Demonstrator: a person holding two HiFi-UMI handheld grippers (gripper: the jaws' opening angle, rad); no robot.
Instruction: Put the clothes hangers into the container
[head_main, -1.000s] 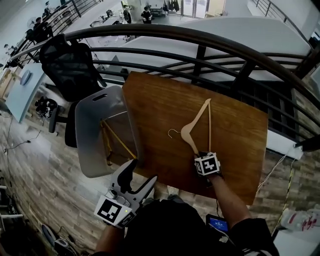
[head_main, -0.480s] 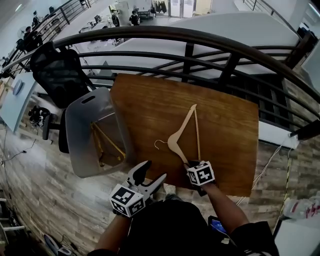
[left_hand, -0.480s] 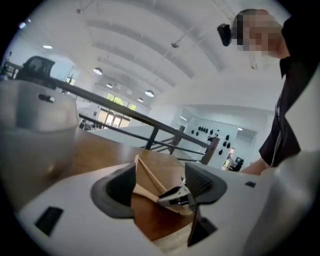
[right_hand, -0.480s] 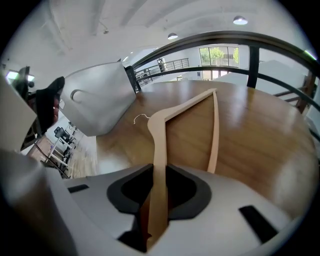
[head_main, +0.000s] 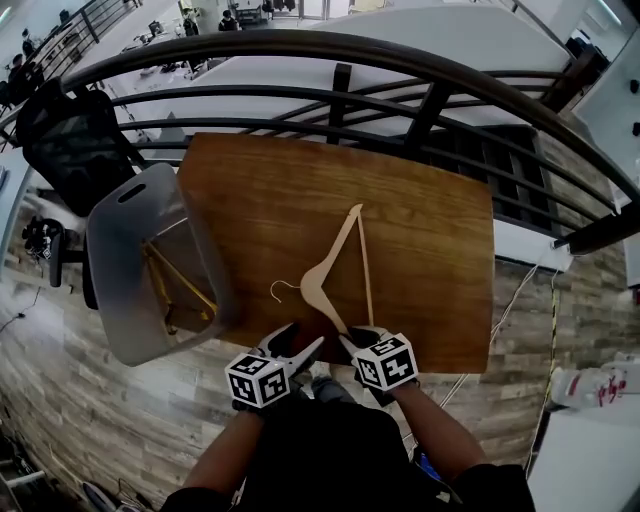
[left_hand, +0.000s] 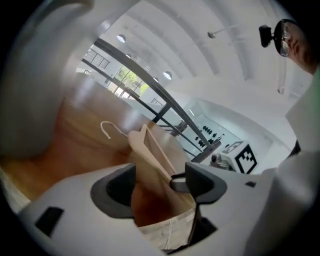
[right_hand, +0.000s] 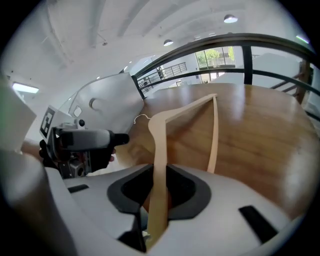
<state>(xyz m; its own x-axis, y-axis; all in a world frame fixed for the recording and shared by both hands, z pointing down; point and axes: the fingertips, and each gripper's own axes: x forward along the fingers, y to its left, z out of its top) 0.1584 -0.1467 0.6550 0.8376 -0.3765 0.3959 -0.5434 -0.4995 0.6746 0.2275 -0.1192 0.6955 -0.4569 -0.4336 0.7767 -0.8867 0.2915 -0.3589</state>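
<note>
Right gripper (head_main: 350, 338): clamped on the hanger (head_main: 334, 244) at the tip of its near arm, wood pinched between the pads; gripped at the end probably so the rest swings free toward the container.
Left gripper (head_main: 300, 342): jaws wide apart, nothing pressed; close beside the right one at the table's near edge, the same wooden arm visible in the gap ahead. Likely set for a second hold to steady the long piece.
Hanger: pale wood, on the table (head_main: 430, 230) midway along the near edge, far arm reaching toward the table's centre, wire hook turned toward the left edge. Whether flat on the wood or slightly raised at the gripped end: not clear.
Container (head_main: 120, 215): grey plastic tub off the table's left edge, mouth tipped toward the table, apparently propped on a dark chair (head_main: 65, 130). One stowed hanger (head_main: 180, 285) already inside, leaning against the wall.
Stage, as judged: one in, one in hand, carry to the left not yet made.
Risk, as judged: end grip leaves the hook side free to droop and snag the tub's rim.
Surface: brown wood-grain top, glossy, otherwise bare.
Room: curved dark railing (head_main: 400, 65) just past the far edge, open lower floor beyond; plank floor (head_main: 60, 400) below.
</note>
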